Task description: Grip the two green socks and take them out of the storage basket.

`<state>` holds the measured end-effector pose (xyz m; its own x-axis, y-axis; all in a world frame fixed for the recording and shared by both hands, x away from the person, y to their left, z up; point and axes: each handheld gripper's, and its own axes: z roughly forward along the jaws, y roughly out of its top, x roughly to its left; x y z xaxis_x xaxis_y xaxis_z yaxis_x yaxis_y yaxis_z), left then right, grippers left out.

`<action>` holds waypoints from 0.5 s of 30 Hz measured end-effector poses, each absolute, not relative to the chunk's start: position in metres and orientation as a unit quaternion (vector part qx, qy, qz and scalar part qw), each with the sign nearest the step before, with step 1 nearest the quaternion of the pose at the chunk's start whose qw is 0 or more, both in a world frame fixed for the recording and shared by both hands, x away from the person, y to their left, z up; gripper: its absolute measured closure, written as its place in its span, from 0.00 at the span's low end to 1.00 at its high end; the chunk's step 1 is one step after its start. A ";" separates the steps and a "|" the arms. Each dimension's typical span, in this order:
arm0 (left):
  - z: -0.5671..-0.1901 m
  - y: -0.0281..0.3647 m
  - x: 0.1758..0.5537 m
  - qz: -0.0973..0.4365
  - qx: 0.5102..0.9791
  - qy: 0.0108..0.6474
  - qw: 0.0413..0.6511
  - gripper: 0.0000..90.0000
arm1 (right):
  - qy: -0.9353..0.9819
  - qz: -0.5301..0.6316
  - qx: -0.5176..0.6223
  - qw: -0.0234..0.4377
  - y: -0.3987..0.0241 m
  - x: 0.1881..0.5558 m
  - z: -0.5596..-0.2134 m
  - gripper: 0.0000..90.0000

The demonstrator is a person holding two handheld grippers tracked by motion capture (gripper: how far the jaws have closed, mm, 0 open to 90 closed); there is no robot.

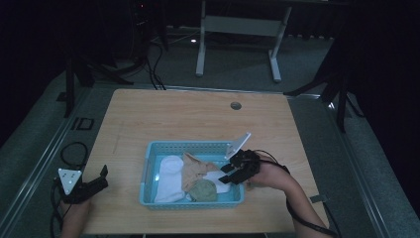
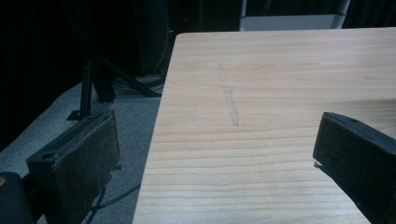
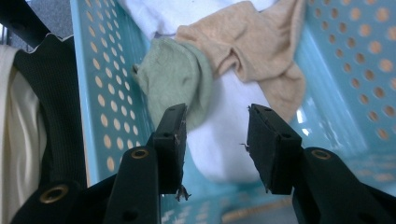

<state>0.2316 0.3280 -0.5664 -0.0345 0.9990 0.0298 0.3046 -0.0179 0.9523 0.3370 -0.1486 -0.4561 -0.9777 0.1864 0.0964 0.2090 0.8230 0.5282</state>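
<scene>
Wood-grain table (image 1: pixel 198 119), pale, rounded corners, w/ a small round grommet hole (image 1: pixel 236 105) near the far edge and a faint scuff line (image 2: pixel 229 100) on the left part. Room is dark; grey carpet floor (image 1: pixel 237 64) around the table, white desk frame legs (image 1: pixel 237 29) beyond the far side, black stands and cables (image 1: pixel 153 64) at far left.

Teal plastic basket (image 1: pixel 148 171), rectangular, walls punched w/ rows of round holes, sits on the near half of the table, approx centre. Inside: white sock (image 1: pixel 168 178) at the left, soft and long; tan sock (image 1: pixel 195 168) crumpled in the middle, knit fabric, folded over itself; green sock (image 1: pixel 202 191) balled up by the near wall; another white sock (image 3: pixel 224 140) under and beside them on the right.

Right gripper (image 1: pixel 225 174) reaches in over the basket's right end, grey plate up top, cable trailing along the forearm. In the right gripper view its jaws stand partly apart, nothing clamped btwn them; black pads (image 3: pixel 173 135) look worn, frayed at the edges. They hover just above the white sock, left pad near the green sock's edge; can't tell if touching.

Left gripper (image 1: pixel 101 178) rests at the table's near-left edge, well apart from the basket. Jaws wide, nothing btwn them, bare wood ahead. Its pads (image 2: pixel 88 154) are flat, rough, dark.
</scene>
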 end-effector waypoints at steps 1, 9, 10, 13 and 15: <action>-0.566 0.328 0.232 0.433 0.567 0.575 0.401 0.00 | -0.956 -0.274 -0.098 0.024 -0.142 0.337 -0.460 0.63; -0.566 0.328 0.232 0.432 0.568 0.574 0.402 0.00 | -0.962 -0.258 -0.083 0.035 -0.118 0.339 -0.473 0.62; -0.566 0.328 0.232 0.432 0.568 0.574 0.402 0.00 | -0.963 -0.255 -0.082 0.039 -0.115 0.339 -0.474 0.61; -0.566 0.328 0.232 0.431 0.568 0.574 0.402 0.00 | -0.965 -0.245 -0.081 0.046 -0.107 0.340 -0.479 0.61; -0.566 0.328 0.232 0.431 0.568 0.574 0.402 0.00 | -0.965 -0.244 -0.081 0.049 -0.105 0.341 -0.481 0.61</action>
<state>0.2316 0.3282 -0.5664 -0.0315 0.9991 0.0285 0.3055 -0.0175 0.9520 0.3410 -0.1045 -0.4807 -0.9822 0.1322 0.1331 0.1795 0.8682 0.4625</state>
